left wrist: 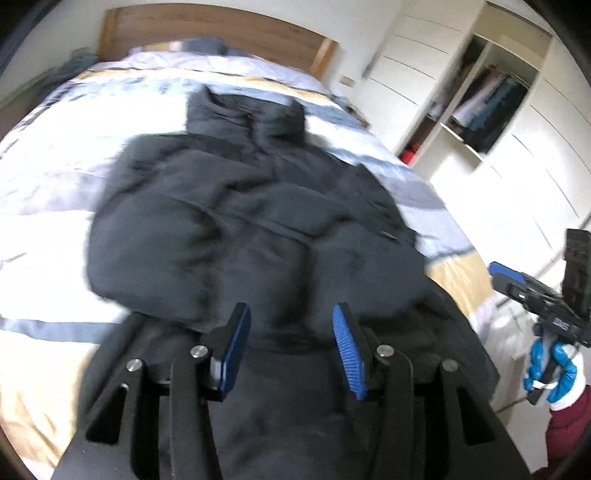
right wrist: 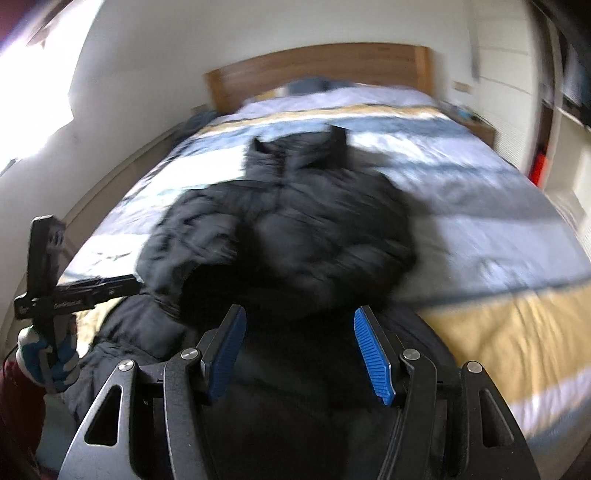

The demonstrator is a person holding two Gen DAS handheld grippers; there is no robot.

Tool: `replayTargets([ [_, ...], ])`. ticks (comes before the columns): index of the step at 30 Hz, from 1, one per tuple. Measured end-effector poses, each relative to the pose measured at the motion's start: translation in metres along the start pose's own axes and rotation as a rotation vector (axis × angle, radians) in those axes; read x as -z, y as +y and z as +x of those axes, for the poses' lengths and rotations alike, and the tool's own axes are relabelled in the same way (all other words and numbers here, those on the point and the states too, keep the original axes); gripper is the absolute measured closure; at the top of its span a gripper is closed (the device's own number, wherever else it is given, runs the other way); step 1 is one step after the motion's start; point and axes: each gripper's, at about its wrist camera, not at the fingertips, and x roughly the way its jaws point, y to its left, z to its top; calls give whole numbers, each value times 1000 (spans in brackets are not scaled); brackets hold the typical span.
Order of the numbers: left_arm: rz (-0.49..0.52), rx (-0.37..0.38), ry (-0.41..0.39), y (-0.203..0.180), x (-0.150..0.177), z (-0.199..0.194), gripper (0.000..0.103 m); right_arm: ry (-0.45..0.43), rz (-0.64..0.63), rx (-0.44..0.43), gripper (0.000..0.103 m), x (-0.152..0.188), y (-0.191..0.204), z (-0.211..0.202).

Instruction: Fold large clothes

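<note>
Hovering at the bottom centre of its own view, the left gripper (left wrist: 291, 332) has its blue pads parted with nothing between them; the right gripper (right wrist: 299, 332) likewise stands open and empty. Just beyond both lies the black puffer jacket (left wrist: 255, 221), spread across the striped bedcover (left wrist: 48, 177), collar toward the wooden headboard (left wrist: 207, 29) at the top of the frame. The sleeves look already folded inward, so the step in hand seems to be the fold of the body; the next move likely calls for pinching the near hem at both corners. Only the left view shows the open wardrobe (left wrist: 487, 107) at upper right; the right view alone shows the bright wall at upper left.
</note>
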Motion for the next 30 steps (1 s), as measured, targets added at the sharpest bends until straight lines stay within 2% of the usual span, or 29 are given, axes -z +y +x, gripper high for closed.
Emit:
replayTargets([
  [5, -64, -111, -9, 56, -16, 0, 58, 15, -122, -102, 43, -33, 64, 38],
  [8, -88, -139, -8, 79, -26, 9, 58, 51, -185, -159, 43, -43, 97, 69],
  [10, -96, -144, -6, 88, -31, 18, 58, 87, -221, -166, 43, -44, 112, 92],
  [13, -105, -151, 21, 98, -37, 44, 58, 143, -242, -156, 43, -36, 116, 121],
  [17, -88, -174, 87, 103, -28, 84, 58, 233, -204, -112, 43, -17, 95, 158],
  [20, -71, -202, 100, 104, -19, 101, 55, 260, -187, -120, 43, -8, 83, 171],
  [26, -61, -242, 109, 95, -23, 95, 55, 275, -172, -128, 43, -3, 82, 181],
  [30, -69, -224, 52, 83, -26, 66, 55, 267, -201, -117, 44, -8, 92, 163],
])
